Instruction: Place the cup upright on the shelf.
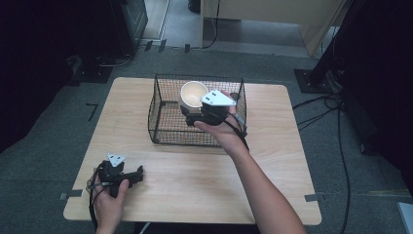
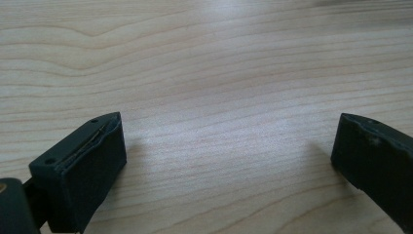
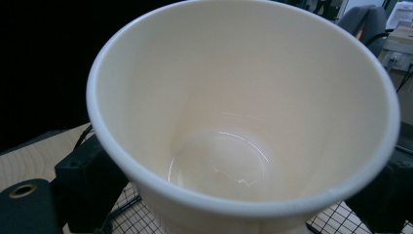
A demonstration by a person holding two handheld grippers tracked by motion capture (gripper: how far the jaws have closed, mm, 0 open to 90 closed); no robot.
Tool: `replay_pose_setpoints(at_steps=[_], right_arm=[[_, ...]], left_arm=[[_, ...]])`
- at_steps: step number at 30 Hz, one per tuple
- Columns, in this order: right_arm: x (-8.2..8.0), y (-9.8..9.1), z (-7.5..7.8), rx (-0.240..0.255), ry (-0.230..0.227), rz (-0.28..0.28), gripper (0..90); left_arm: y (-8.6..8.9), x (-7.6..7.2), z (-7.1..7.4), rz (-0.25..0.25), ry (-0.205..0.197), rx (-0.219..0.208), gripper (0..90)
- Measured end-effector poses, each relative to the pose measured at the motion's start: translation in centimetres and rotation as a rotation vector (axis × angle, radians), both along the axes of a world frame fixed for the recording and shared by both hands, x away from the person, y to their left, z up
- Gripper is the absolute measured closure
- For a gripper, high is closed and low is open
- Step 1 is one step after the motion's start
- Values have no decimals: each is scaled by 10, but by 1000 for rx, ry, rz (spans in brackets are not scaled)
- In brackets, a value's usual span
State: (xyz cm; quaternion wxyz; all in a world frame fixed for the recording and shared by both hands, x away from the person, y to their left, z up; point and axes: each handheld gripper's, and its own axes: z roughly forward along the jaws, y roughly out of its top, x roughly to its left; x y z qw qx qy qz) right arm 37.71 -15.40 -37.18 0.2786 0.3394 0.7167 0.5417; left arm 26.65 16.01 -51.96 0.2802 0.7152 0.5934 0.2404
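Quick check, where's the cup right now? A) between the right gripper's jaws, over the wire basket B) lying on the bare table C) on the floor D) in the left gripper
A: the high view shows the cup at the right gripper over the basket, and the right gripper view shows its jaws on both sides of the cup with basket mesh below; the left gripper is open over the table.

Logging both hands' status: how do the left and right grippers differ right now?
The left gripper sits low at the table's near edge, jaws wide open and empty; the right gripper is raised over the wire basket, shut on a cream cup. Both are black and hand-held.
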Motion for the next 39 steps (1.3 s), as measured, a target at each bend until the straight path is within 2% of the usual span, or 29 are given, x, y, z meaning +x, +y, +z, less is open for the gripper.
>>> replay_pose_setpoints(at_steps=[7,13,19,28,33,39], right_arm=[[19,7,-5,1,16,-23,83],[38,8,-17,8,29,-44,83],[50,6,-26,15,44,-62,83],[65,11,-46,-25,71,-64,82],[73,12,-57,-43,105,-65,83],[80,12,-64,-73,134,-70,82]], left_arm=[[0,0,0,-1,2,0,0],[0,0,0,-1,2,0,0],[0,0,0,-1,2,0,0],[0,0,0,-1,2,0,0],[0,0,0,-1,3,-1,0],[0,0,0,0,2,-2,0]])
